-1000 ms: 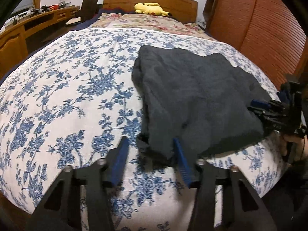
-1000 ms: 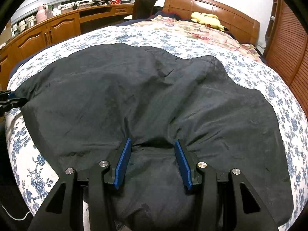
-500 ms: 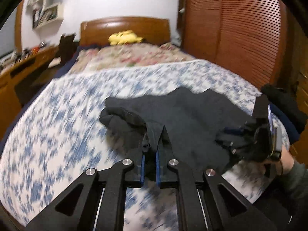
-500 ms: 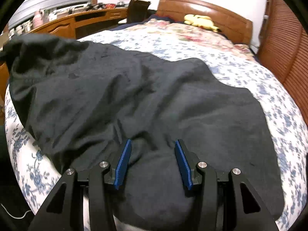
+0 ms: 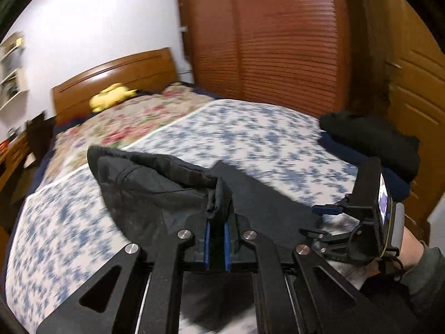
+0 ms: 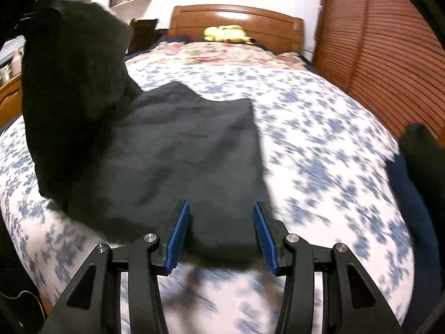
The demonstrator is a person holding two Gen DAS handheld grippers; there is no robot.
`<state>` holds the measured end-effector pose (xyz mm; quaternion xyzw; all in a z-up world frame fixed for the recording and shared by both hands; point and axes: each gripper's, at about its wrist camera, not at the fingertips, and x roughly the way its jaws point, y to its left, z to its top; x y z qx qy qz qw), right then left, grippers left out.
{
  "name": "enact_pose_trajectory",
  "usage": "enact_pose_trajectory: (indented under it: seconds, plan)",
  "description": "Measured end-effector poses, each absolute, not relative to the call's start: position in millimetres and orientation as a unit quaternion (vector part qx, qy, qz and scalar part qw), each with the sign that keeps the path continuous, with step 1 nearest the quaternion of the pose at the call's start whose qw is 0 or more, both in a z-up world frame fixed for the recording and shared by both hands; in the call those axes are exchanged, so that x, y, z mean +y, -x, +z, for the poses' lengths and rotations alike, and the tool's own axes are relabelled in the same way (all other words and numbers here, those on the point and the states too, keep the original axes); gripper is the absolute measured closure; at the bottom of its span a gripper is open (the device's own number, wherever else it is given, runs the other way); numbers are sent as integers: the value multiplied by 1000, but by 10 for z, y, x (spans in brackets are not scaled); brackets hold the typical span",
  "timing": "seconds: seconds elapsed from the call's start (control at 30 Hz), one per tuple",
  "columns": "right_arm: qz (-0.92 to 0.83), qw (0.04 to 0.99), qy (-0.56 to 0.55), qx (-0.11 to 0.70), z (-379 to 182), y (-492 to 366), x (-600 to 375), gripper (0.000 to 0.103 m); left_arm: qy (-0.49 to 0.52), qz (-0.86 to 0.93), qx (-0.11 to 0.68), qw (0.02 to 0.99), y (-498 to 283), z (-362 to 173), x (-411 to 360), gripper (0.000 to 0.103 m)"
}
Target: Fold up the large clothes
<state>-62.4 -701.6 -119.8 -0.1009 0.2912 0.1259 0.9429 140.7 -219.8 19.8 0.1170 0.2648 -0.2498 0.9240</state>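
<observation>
The dark garment point(image 6: 178, 144) lies at the near edge of the bed point(image 6: 319, 139), one side raised off the floral cover. The left gripper point(image 5: 216, 222) is clenched on a bunched fold of this raised fabric. The right gripper point(image 6: 221, 236) stands released, its blue pads point(image 6: 178, 233) apart above the garment's near hem

Black garment point(image 6: 178, 144); blue-floral white bedspread point(image 6: 319, 128); yellow plush point(image 6: 226, 33).
</observation>
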Motion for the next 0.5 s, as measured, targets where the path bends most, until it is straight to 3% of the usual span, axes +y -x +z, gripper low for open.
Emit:
enact_pose_trajectory:
  seconds: [0.2,0.4,0.5]
  plan:
    - [113,945,84,297,-1178,747,-7234,54,-137,-297,290,899,-1548,-133,-2914,96]
    - [108,945,75,300,-1140,776,-7341,54,-100,-298,324,892,-1625,-319,-2871,95]
    - [111,949,68,289,-1051,780,-7341,54,-93,-296,320,895,-1537,-239,-2764,88]
